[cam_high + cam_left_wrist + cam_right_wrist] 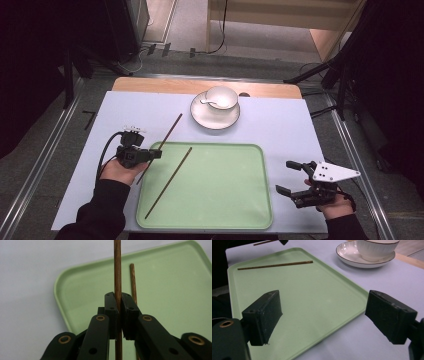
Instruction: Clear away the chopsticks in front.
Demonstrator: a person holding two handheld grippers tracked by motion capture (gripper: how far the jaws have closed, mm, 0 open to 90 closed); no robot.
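My left gripper (156,154) is shut on a brown chopstick (170,130), held at the green tray's left rim; up close its jaws (119,303) clamp the chopstick (117,267) over the tray's corner. A second chopstick (170,181) lies slantwise inside the green tray (230,200), also seen beyond the jaws (132,277) and far across the tray (275,265). My right gripper (290,176) stands open at the tray's right edge, its jaws (322,320) wide apart with nothing between them over the tray (307,297).
A white bowl (221,97) with a spoon stands on a white saucer (215,119) at the back of the pale blue mat (280,125); both show in the right gripper view, the bowl (375,247) on its saucer (352,257). A wooden table edge runs behind.
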